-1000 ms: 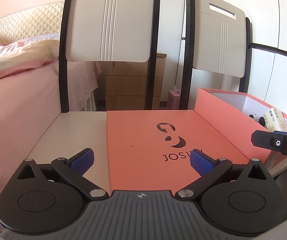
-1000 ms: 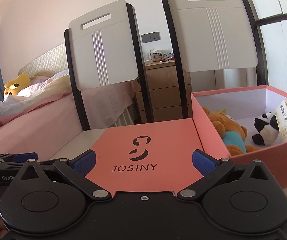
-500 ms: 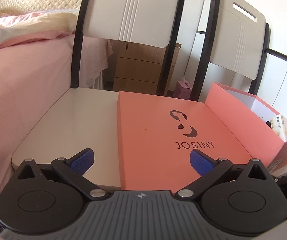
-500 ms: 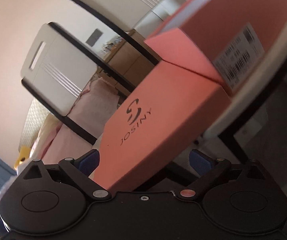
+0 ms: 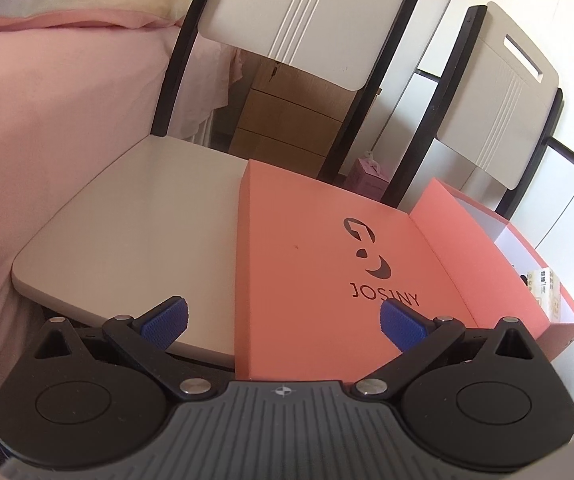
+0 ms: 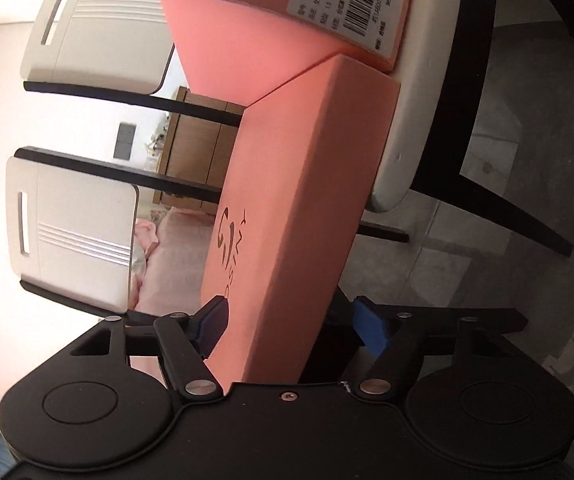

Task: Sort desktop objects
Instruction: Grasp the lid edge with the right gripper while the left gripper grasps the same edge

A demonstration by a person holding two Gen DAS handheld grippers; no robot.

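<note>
A salmon-pink box lid (image 5: pixel 327 280) marked JOSINY lies on a white chair seat (image 5: pixel 139 216). Beside it on the right stands the open pink box (image 5: pixel 499 256) with a tissue pack (image 5: pixel 543 284) inside. My left gripper (image 5: pixel 283 320) is open above the lid's near edge, touching nothing. My right gripper (image 6: pixel 291 328) is rolled about a quarter turn and open. Its fingers stand one above and one below the lid's front edge (image 6: pixel 299 216). The left pad (image 6: pixel 213 326) is close to the lid's top face. The box (image 6: pixel 287 32) shows a barcode label.
A pink bed (image 5: pixel 47 100) lies left of the chairs. Two white chair backs (image 5: pixel 311 12) rise behind the seats, with a wooden dresser (image 5: pixel 283 116) behind them. The grey floor (image 6: pixel 527 208) and black chair legs (image 6: pixel 499 196) show in the right wrist view.
My right gripper dropped, rolled onto its side and came around the lid's front edge. My left gripper rose and tilted down over the lid.
</note>
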